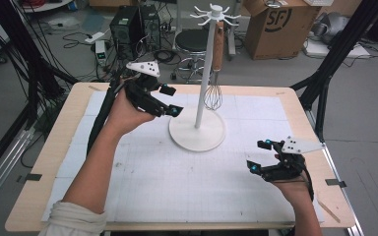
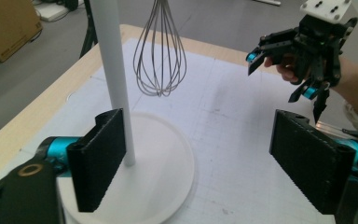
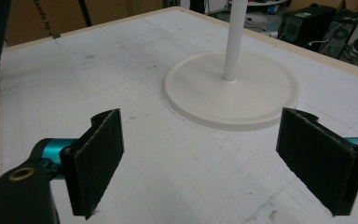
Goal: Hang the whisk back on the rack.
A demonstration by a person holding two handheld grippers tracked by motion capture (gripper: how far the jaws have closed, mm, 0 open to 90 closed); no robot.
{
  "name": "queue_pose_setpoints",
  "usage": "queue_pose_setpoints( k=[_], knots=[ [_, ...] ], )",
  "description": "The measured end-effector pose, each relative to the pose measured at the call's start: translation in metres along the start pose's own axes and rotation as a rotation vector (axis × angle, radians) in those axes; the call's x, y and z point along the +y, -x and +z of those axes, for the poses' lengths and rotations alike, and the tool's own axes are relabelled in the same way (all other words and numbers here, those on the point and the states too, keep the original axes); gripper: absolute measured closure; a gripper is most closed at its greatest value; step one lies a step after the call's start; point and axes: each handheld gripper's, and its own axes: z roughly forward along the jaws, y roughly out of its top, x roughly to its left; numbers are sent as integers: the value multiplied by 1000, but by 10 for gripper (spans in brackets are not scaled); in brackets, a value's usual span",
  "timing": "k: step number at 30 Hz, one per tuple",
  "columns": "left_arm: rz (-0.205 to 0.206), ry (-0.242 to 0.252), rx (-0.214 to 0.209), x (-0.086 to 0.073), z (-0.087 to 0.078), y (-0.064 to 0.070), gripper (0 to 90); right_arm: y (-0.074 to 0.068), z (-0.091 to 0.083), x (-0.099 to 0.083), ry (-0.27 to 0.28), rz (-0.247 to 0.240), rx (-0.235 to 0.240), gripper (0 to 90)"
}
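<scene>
A white utensil stand (image 1: 197, 129) with a round base and a tall pole (image 1: 205, 73) sits at the middle of the table. From a hook at its top hangs a wire whisk (image 1: 213, 96) with a wooden handle (image 1: 218, 46); its wires also appear in the left gripper view (image 2: 160, 56). My left gripper (image 1: 171, 101) hovers open just left of the stand's base, nothing between its jaws (image 2: 200, 161). At the right side of the table my right gripper (image 1: 259, 156) is open and empty, its jaws pointing toward the stand base (image 3: 233, 88).
A white gridded mat (image 1: 177, 167) covers the wooden table (image 1: 39, 177). Beyond the far edge are a black stool (image 1: 192, 44), a computer tower (image 1: 128, 24) and a cardboard box (image 1: 275, 24). Black frame posts stand left and right.
</scene>
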Motion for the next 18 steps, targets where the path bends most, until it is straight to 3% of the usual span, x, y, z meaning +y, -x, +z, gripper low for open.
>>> queue_pose_setpoints(
  k=[2, 10, 18],
  knots=[
    [2, 6, 28, -9, -1, 2, 154, 0, 1, 0, -1, -3, 1, 139],
    [-6, 18, 27, -43, 0, 12, 61, 0, 1, 0, -2, 1, 0, 139],
    [-63, 9, 30, -83, 1, 13, 16, 0, 0, 0, -3, 7, -4, 139]
  ],
)
